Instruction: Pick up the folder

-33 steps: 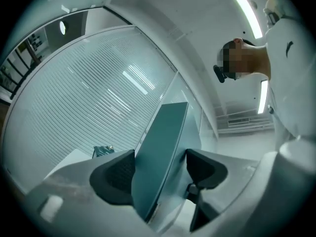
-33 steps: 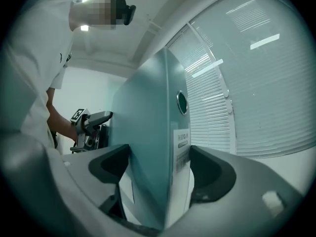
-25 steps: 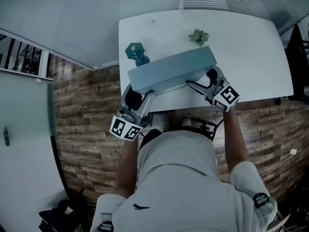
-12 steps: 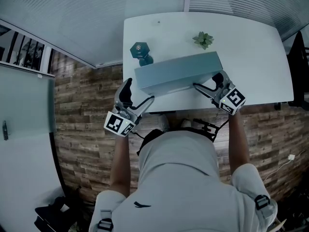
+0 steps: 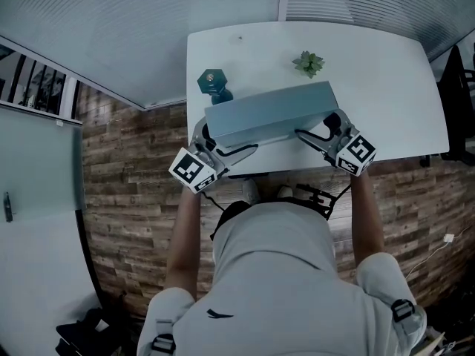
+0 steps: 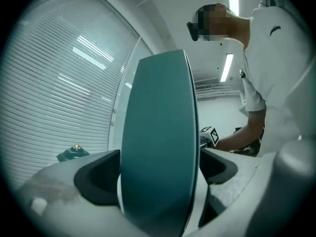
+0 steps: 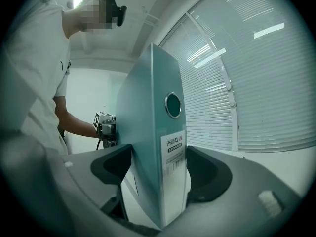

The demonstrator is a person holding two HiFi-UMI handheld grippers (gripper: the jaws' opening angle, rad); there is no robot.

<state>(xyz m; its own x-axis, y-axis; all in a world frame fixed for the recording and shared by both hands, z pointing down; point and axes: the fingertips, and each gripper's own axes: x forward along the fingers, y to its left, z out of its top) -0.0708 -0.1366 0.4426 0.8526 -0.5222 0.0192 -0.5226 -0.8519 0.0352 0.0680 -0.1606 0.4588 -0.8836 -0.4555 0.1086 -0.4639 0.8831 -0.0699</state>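
- The teal lever-arch folder (image 5: 267, 113) was upright over the front part of the white table (image 5: 386, 87), with its length running along the table's front edge
- Whether the folder's lower edge rested on the table top could not be told
- The left gripper (image 6: 158, 172) was level at the table's front-left corner
- Its jaws had just been opening and stood at their widest, one on each side of the folder's left end
- The left pads lay just beside the covers and no clamping showed, so this tool had hold of nothing
- The right gripper (image 7: 160, 172) was level about midway along the table's front edge
- Its jaws had just been closing a little and stood partly open, with both pads pressed on the folder's spine end, so this tool held the folder
- The spine faced the right gripper and carried a round finger hole (image 7: 173, 105) above a white label (image 7: 174, 154)
- A teal hex dumbbell (image 5: 213, 84) stood near the table's left edge
- A small green plant (image 5: 308, 62) stood on the table's middle, toward its far edge
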